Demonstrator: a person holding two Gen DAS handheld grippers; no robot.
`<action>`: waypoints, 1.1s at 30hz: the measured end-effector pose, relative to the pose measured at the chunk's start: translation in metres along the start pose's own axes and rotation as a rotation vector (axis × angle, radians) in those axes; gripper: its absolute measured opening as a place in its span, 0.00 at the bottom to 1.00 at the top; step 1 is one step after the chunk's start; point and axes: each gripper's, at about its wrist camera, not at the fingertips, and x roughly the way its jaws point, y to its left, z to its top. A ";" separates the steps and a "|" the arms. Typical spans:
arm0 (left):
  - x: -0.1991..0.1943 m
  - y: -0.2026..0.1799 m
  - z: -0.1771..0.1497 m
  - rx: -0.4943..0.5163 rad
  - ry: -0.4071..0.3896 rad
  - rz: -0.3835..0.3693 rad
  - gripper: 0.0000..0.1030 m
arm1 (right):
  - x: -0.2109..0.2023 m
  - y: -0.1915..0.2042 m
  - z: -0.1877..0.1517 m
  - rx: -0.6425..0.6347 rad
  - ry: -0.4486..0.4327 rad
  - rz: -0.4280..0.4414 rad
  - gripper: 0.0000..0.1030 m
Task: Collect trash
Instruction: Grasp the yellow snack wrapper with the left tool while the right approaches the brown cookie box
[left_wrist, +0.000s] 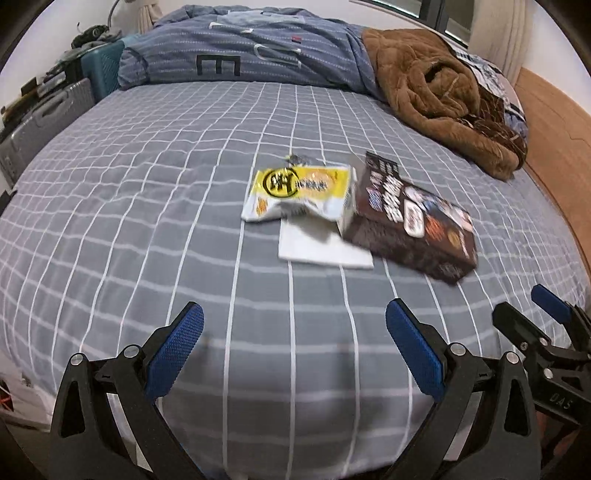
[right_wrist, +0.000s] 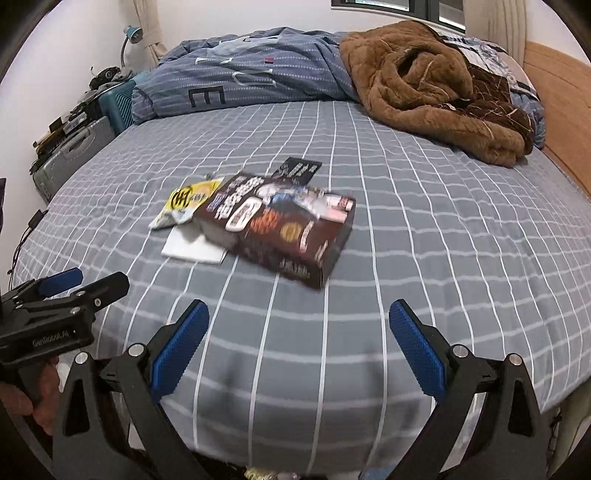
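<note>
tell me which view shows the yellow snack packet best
The left wrist view: the yellow snack packet faces the camera nearly whole, logo visible. In the right wrist view the dark brown box overlaps it, leaving only its left part showing.

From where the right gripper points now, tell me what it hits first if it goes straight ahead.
Most likely the dark brown box, lying just beyond the open right gripper on the grey checked bedsheet. Only bare sheet lies between them. Depth is unclear, so if angled low it could touch the sheet first.
</note>
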 end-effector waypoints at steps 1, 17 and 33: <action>0.007 0.002 0.007 -0.001 0.000 0.005 0.94 | 0.005 -0.002 0.006 0.001 -0.002 -0.001 0.91; 0.096 0.020 0.076 -0.019 0.072 0.027 0.93 | 0.061 -0.024 0.054 0.009 0.006 0.005 0.91; 0.132 0.021 0.086 -0.009 0.114 0.082 0.36 | 0.073 -0.031 0.058 -0.013 0.012 -0.001 0.91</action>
